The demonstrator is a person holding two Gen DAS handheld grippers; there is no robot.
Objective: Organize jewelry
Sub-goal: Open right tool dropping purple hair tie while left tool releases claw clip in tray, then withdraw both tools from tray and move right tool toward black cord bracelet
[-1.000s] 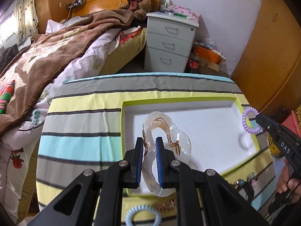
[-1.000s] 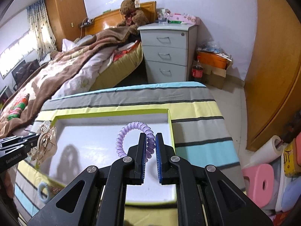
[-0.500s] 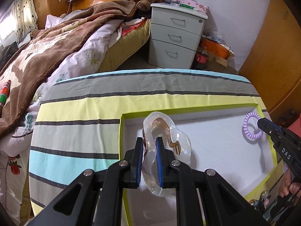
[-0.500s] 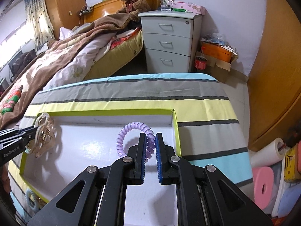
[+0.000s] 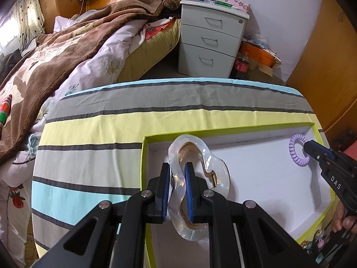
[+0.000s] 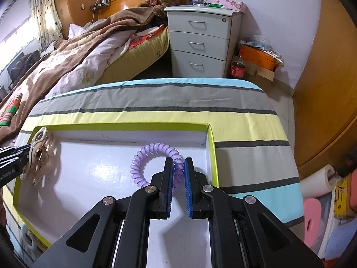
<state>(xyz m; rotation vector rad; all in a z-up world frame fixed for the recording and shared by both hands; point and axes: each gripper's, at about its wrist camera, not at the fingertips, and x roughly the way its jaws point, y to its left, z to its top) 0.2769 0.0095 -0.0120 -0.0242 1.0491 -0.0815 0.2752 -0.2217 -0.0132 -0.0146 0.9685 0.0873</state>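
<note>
My left gripper (image 5: 177, 167) is shut on a clear, wavy hair claw clip (image 5: 214, 169) with a gold spring, held over the left end of a white tray with a lime-green rim (image 5: 142, 156). My right gripper (image 6: 178, 163) is shut on a purple spiral hair tie (image 6: 142, 156), held over the tray's far right corner (image 6: 210, 138). In the left wrist view the hair tie (image 5: 295, 151) and right gripper (image 5: 309, 146) show at the right. In the right wrist view the clip (image 6: 40, 156) and left gripper (image 6: 26, 153) show at the left.
The tray lies on a striped cloth (image 5: 93, 156) covering a table. More small accessories (image 5: 316, 244) lie by the tray's near right edge. Beyond are a bed with a brown blanket (image 5: 55, 51) and a white drawer unit (image 5: 209, 40).
Both grippers have moved forward over the tray with their items still held. The clip is now near the tray's left wall and the hair tie near the far right corner.
</note>
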